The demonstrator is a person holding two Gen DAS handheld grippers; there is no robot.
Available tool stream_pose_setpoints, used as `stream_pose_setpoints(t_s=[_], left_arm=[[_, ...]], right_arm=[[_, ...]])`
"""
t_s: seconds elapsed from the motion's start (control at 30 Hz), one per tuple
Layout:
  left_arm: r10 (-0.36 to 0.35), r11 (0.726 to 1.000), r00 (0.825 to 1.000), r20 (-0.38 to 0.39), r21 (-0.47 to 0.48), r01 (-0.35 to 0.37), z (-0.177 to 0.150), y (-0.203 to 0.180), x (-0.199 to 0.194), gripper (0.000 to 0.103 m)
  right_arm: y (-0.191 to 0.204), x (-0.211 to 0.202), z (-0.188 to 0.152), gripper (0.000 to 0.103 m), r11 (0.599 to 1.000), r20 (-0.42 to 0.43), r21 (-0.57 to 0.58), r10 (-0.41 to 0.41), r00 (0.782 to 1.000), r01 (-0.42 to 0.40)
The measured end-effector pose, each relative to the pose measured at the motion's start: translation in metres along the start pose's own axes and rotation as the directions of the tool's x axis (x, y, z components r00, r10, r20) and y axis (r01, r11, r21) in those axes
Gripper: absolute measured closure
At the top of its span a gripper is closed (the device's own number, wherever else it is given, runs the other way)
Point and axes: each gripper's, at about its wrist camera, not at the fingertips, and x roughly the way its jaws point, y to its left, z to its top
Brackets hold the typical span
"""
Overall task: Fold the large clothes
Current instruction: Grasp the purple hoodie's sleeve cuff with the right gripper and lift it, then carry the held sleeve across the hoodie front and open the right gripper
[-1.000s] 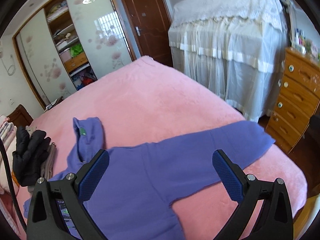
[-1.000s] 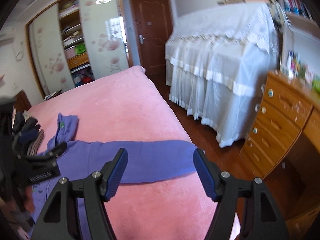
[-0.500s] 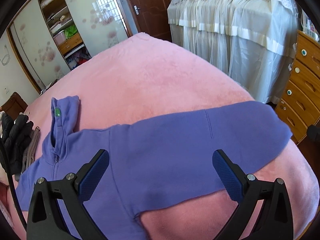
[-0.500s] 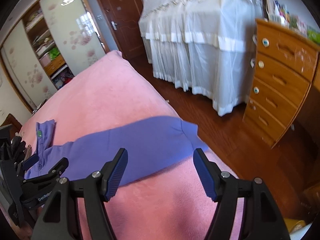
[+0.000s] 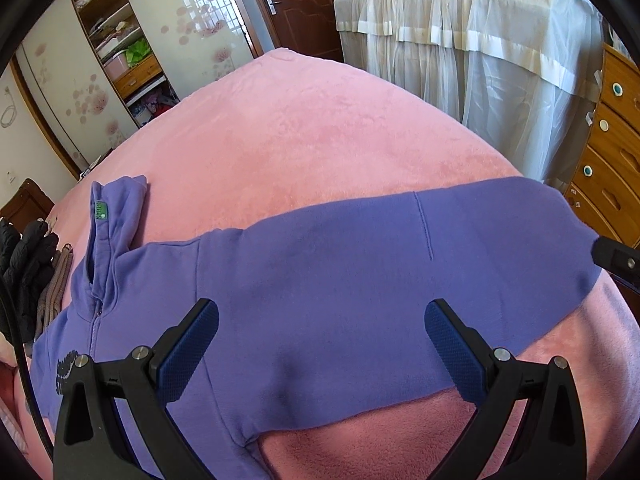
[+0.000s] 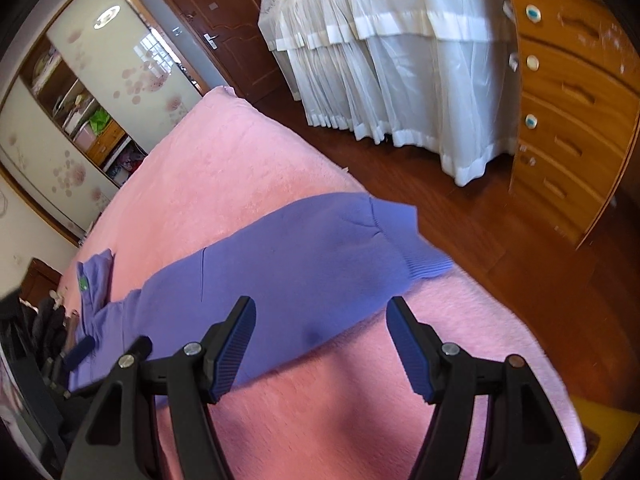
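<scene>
The purple hoodie (image 5: 328,280) lies flat on the pink bed (image 5: 320,128), one sleeve (image 6: 320,256) stretched out w/ its cuff (image 6: 416,248) at the bed's edge, prob. so it can be folded in. Left gripper (image 5: 320,344) hangs over the sleeve near the armpit, jaws wide apart, holding nothing. Right gripper (image 6: 320,340) hangs near the cuff end, jaws apart too. Can't tell if either touches the cloth.

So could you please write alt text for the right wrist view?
An open right gripper hovers over the sleeve of a purple hoodie spread on a pink bed. The cuff lies near the bed's edge, beside a wooden dresser.
</scene>
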Motion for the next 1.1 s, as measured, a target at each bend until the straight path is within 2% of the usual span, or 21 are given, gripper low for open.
stream_pose_setpoints(t_s=[0.07,0.33,0.43,0.5,0.57,0.6,0.73,0.87,1.0,1.1], left_arm=[[0.000,1.000,1.000,-0.002,0.005,0.000,-0.001,-0.001,0.003,0.001],[-0.017,1.000,1.000,-0.023,-0.008,0.017,-0.004,0.005,0.007,0.001],[-0.032,0.999,0.999,-0.034,-0.037,0.031,-0.006,0.016,0.005,0.001],[-0.035,0.998,0.999,-0.038,-0.054,0.033,-0.007,0.025,0.002,0.001],[-0.038,0.997,0.999,-0.037,-0.074,0.036,-0.009,0.037,-0.004,0.001],[-0.040,0.996,0.998,-0.038,-0.086,0.036,-0.011,0.045,-0.008,0.001],[-0.041,0.991,0.998,-0.038,-0.130,0.036,-0.016,0.079,-0.025,0.001],[-0.037,0.981,0.999,-0.026,-0.193,0.031,-0.027,0.129,-0.051,0.001],[-0.031,0.961,0.999,-0.016,-0.277,0.026,-0.044,0.194,-0.078,0.001],[-0.019,0.939,1.000,-0.012,-0.343,0.013,-0.065,0.244,-0.093,0.001]], right_arm=[[-0.002,0.009,0.001,0.035,1.000,-0.022,0.027,0.010,1.000,-0.009],[-0.010,0.041,0.004,0.053,0.992,-0.090,0.120,0.036,0.995,-0.025],[-0.013,0.046,0.006,0.064,0.988,-0.092,0.150,0.046,0.995,-0.032],[-0.011,0.046,0.007,0.085,0.989,-0.080,0.141,0.053,0.995,-0.041],[-0.002,0.038,0.006,0.093,0.992,-0.045,0.111,0.057,0.997,-0.051],[0.004,0.031,0.006,0.093,0.995,-0.021,0.086,0.046,0.999,-0.044],[0.053,-0.011,0.006,0.094,0.997,0.097,-0.061,0.060,0.994,-0.054],[0.113,-0.051,0.003,0.094,0.974,0.168,-0.217,0.110,0.980,-0.072],[0.183,-0.081,-0.010,0.094,0.925,0.186,-0.364,0.185,0.965,-0.107],[0.236,-0.091,-0.028,0.093,0.877,0.157,-0.457,0.243,0.957,-0.147]])
